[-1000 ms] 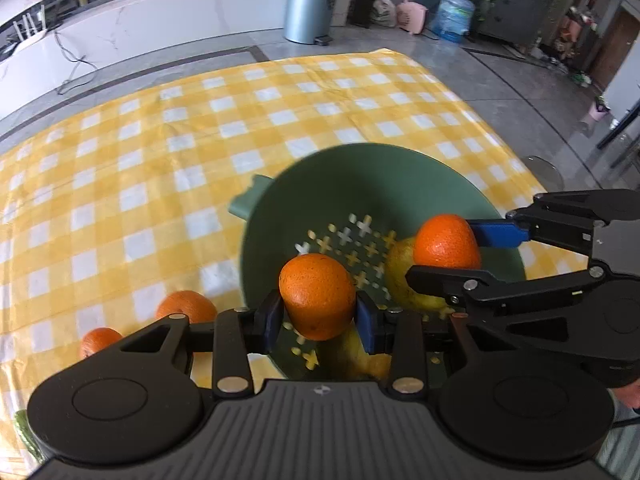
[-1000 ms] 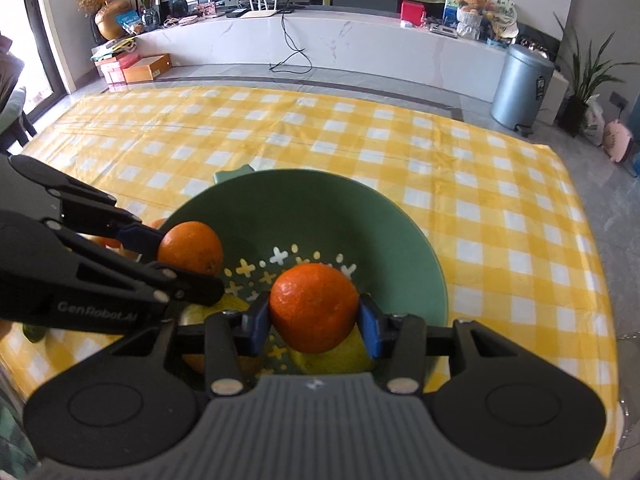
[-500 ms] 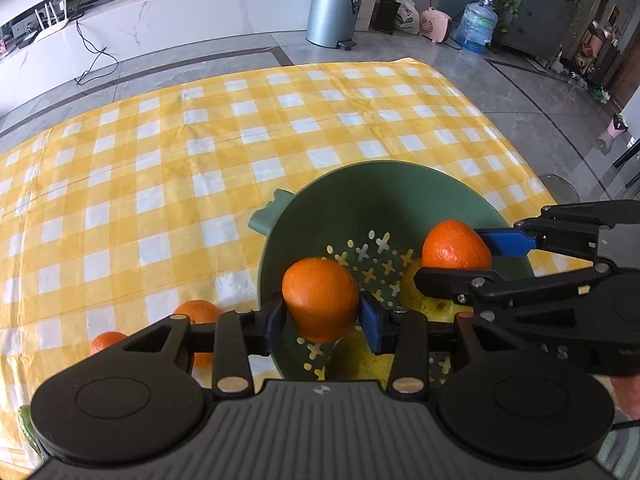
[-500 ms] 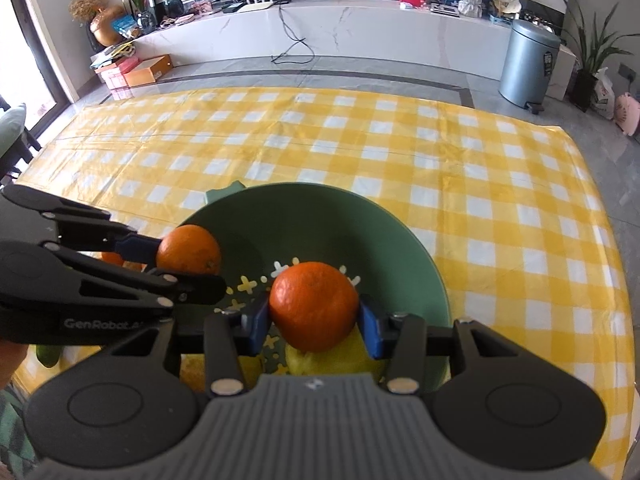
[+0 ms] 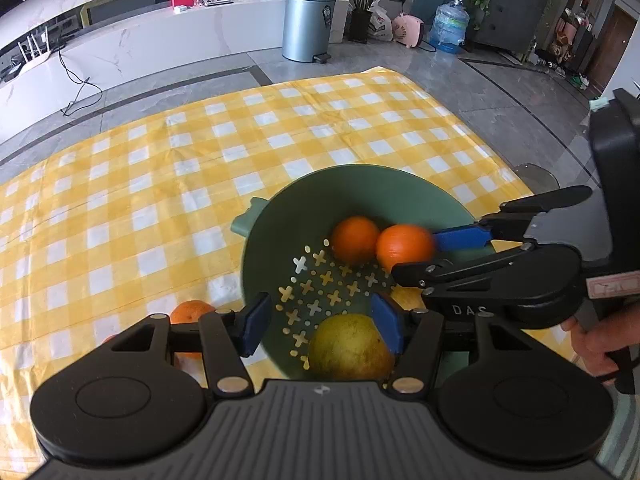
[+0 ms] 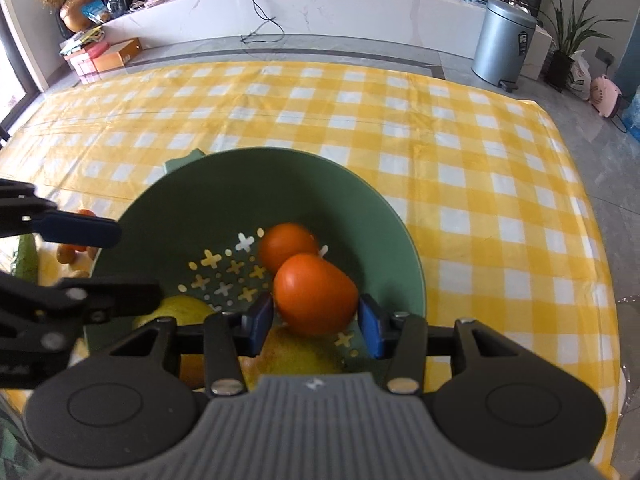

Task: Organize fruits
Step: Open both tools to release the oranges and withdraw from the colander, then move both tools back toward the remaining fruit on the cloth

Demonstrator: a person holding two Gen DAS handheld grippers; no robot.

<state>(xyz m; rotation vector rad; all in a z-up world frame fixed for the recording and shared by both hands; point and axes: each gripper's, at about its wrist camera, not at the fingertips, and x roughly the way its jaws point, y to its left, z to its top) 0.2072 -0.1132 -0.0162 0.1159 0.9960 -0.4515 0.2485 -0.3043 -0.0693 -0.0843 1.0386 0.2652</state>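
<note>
A green colander bowl [image 5: 400,188] [image 6: 224,184] sits on the yellow checked cloth. Two oranges lie in it side by side: one [image 5: 355,239] [image 6: 286,245] farther in, the other [image 5: 404,245] [image 6: 316,294], blurred, just in front of my right gripper. A yellow-green pear [image 5: 350,346] [image 6: 180,310] rests at the near wall. My left gripper [image 5: 320,322] is open and empty over the bowl's near rim. My right gripper [image 6: 316,320] is open, its blue pads apart from the orange; it also shows in the left wrist view [image 5: 460,248].
Two more oranges [image 5: 192,312] [image 6: 76,240] lie on the cloth left of the bowl, beside a green vegetable [image 6: 26,256]. Another yellow fruit [image 6: 296,354] sits low in the bowl under my right gripper. The table edge runs along the right.
Both grippers have opened and let go of their oranges, which now lie in the bowl. Both grippers have drawn back a little from the bowl.
</note>
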